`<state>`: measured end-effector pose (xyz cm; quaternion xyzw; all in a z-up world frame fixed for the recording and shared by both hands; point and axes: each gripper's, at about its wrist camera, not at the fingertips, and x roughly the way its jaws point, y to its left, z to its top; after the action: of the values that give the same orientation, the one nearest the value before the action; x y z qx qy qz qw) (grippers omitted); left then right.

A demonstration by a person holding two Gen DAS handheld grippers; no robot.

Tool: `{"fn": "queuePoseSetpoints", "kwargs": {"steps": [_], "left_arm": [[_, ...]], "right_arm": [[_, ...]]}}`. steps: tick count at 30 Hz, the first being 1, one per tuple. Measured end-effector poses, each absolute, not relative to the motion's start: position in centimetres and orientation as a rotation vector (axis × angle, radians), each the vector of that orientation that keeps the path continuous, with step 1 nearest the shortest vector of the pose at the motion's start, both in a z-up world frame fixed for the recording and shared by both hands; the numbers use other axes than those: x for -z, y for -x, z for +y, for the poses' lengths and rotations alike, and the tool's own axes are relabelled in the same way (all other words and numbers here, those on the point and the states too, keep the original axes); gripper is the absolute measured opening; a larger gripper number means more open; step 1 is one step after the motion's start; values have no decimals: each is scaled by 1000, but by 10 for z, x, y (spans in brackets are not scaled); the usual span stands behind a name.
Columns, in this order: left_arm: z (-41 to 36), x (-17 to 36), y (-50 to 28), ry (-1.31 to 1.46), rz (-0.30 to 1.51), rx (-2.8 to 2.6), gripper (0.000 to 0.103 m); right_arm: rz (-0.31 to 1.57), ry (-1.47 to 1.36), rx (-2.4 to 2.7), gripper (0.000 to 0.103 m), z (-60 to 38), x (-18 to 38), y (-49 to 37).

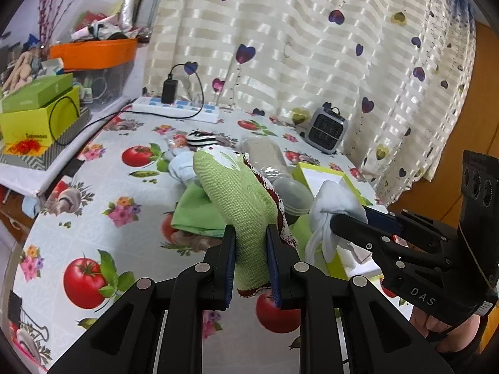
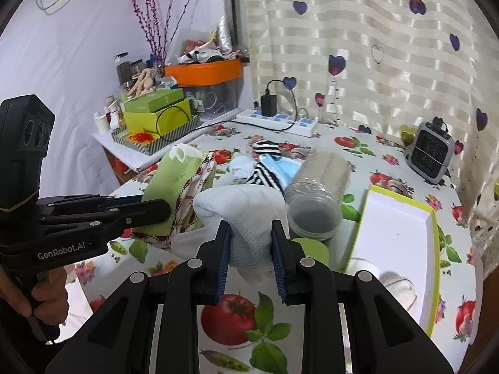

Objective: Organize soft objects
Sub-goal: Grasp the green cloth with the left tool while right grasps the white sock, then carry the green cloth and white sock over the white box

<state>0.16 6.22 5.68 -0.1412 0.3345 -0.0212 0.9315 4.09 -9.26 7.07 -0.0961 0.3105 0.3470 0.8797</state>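
My left gripper (image 1: 251, 237) is shut on a green fabric mitt (image 1: 240, 193) with red-trimmed edge, held above the table; it also shows in the right wrist view (image 2: 174, 180). My right gripper (image 2: 251, 233) is shut on a white sock (image 2: 246, 208), seen in the left wrist view (image 1: 330, 215) to the right of the mitt. On the table behind lie a striped sock (image 2: 265, 168), a pale blue face mask (image 2: 285, 168), a light blue sock (image 1: 182, 166) and a green cloth (image 1: 195, 210).
A clear plastic jar (image 2: 315, 193) lies on its side mid-table. An open white box with lime rim (image 2: 402, 243) sits at right. A small grey heater (image 2: 432, 152), a power strip (image 2: 280, 120) and stacked green boxes (image 2: 156, 109) stand farther back.
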Motion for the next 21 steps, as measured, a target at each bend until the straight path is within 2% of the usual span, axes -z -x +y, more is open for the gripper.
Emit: {"fn": "queuePoseSetpoints", "kwargs": {"steps": [21], "left_arm": [[9, -65, -26, 228, 694, 165, 18]], "right_arm": [[644, 109, -619, 26, -148, -73, -53]]}}
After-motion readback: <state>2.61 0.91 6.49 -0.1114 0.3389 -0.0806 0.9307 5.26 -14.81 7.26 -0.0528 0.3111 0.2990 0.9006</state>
